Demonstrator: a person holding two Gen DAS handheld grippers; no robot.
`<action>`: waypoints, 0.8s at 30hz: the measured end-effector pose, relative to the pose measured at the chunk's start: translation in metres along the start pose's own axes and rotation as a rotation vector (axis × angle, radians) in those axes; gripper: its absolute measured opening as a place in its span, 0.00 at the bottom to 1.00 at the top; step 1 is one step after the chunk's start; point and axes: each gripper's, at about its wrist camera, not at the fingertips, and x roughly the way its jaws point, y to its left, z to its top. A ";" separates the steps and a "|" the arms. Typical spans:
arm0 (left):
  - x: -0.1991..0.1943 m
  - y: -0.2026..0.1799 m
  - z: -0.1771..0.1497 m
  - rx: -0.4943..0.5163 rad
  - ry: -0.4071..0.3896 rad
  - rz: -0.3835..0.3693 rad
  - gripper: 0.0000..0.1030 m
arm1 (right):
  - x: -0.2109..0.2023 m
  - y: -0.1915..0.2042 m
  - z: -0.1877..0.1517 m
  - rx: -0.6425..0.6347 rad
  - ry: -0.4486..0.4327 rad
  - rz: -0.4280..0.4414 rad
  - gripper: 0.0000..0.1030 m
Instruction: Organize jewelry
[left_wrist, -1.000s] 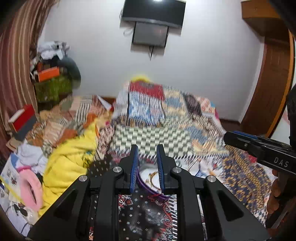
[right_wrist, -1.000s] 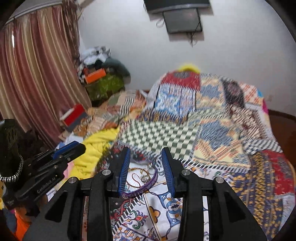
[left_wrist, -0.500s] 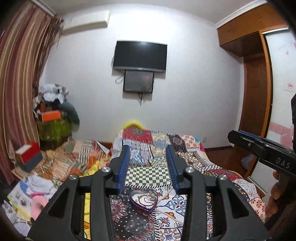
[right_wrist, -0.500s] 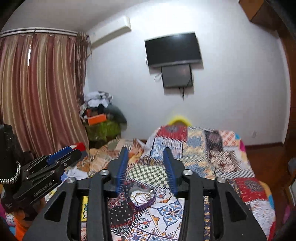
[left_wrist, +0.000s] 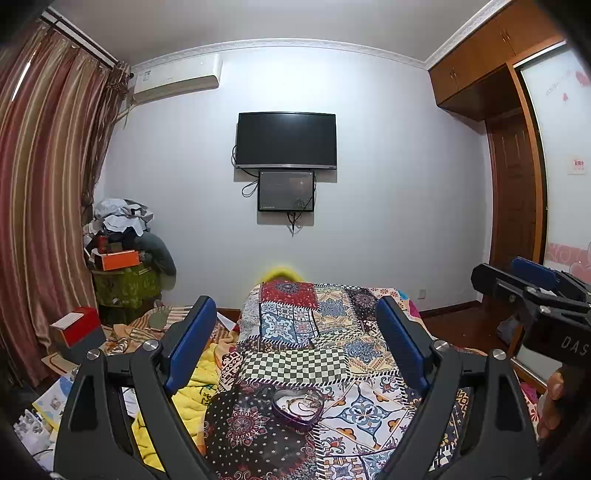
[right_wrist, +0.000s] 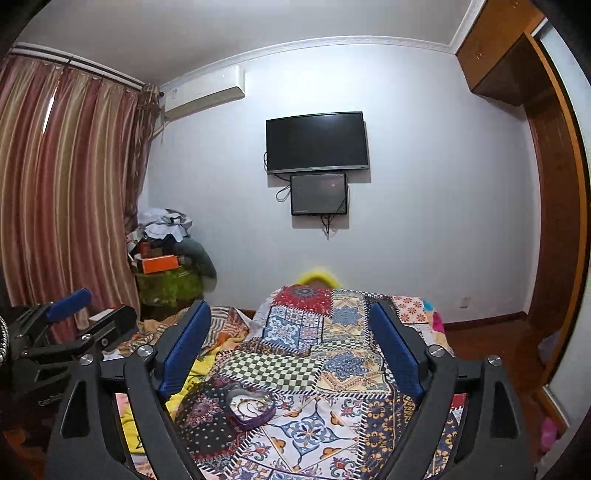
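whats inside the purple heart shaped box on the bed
The purple heart-shaped box lies open on the patchwork quilt, holding a tangle of thin gold-toned jewelry on a pale lining. Single pieces are too small to identify, and the near wall hides part of the floor.

The jewelry in the heart-shaped box (left_wrist: 297, 407) is too tiny to make out; right gripper (left_wrist: 532, 291) is cut off at the edge.

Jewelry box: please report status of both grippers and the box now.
Left gripper open, empty. Right gripper open, empty. Heart-shaped jewelry box on the patchwork bedspread, lid off, jewelry inside. Nothing between grippers and box.
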 end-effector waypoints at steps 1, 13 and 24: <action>-0.001 0.000 0.000 0.000 -0.001 0.001 0.86 | -0.003 0.001 0.000 0.000 0.001 -0.004 0.90; -0.005 0.000 -0.002 -0.005 -0.015 0.024 0.93 | -0.011 0.003 -0.006 -0.019 0.007 -0.011 0.98; -0.005 -0.005 -0.004 0.010 -0.017 0.032 0.95 | -0.013 0.006 -0.008 -0.037 0.025 -0.002 0.98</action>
